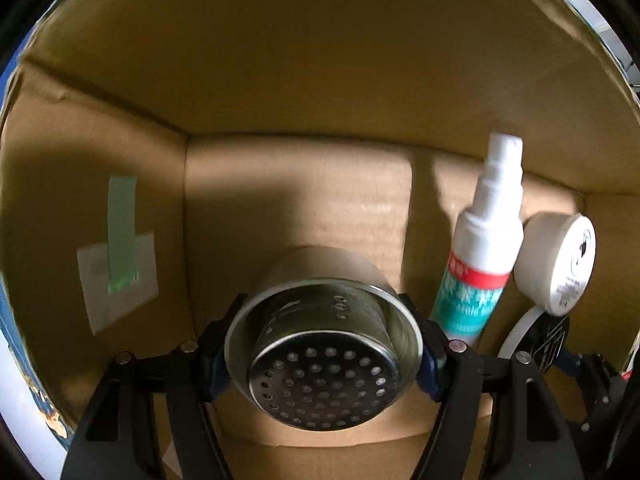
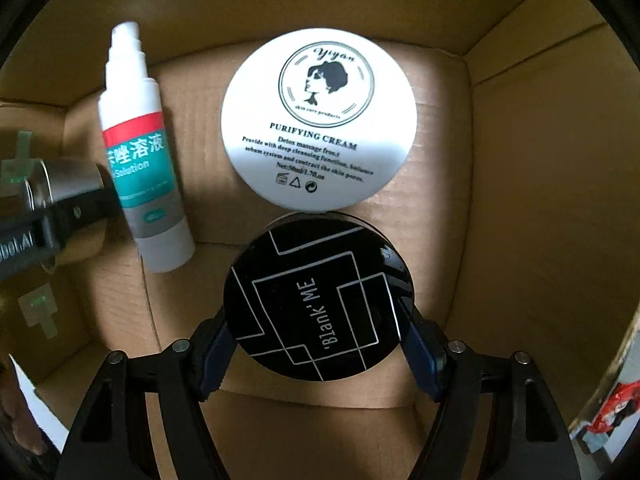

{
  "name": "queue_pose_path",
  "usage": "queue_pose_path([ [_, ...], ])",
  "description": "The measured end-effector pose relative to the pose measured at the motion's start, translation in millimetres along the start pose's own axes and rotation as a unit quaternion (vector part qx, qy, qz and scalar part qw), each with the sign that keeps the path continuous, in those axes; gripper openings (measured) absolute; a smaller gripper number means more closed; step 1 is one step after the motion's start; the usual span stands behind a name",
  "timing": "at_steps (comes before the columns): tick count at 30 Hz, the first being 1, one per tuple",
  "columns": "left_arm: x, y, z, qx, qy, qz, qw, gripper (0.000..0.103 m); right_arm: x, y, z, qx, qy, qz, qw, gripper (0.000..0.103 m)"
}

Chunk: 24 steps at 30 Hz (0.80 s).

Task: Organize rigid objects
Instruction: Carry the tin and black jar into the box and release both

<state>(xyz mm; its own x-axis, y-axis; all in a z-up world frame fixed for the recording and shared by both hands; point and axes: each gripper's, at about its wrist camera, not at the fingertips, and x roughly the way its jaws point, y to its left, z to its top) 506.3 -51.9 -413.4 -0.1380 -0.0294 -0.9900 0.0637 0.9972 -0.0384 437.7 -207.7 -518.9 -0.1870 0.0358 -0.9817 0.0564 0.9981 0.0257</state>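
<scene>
Gripping strainer cup [image 1: 324, 364] and black compact [image 2: 318, 300] inside box [image 2: 520, 160]

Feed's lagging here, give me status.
Left gripper shut on perforated steel cup. Right gripper shut on black compact. Spray bottle, cream jar already in box.

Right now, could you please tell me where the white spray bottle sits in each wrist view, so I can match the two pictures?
Left wrist view: the white spray bottle stands right of centre, just left of the white cream jar.
Right wrist view: the bottle is at upper left, left of the jar.
Shared landmark: the white cream jar, inside the cardboard box.
</scene>
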Motion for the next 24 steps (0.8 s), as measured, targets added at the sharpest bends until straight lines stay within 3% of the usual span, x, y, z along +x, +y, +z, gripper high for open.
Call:
queue_pose_path([
  [13,-19,2,-4,-0.015,0.024,-0.015,0.9995,0.07,-6,3,3,0.011,0.023,-0.002,1.0,0.077],
  [19,-55,-3,-27,-0.012,-0.006,-0.019,0.9997,0.07,-24,0,-4,0.015,0.012,0.0,1.0,0.078],
  [24,-87,-8,-58,-0.008,-0.042,-0.027,0.9987,0.086,-52,-4,-16,0.022,-0.014,0.011,1.0,0.082],
])
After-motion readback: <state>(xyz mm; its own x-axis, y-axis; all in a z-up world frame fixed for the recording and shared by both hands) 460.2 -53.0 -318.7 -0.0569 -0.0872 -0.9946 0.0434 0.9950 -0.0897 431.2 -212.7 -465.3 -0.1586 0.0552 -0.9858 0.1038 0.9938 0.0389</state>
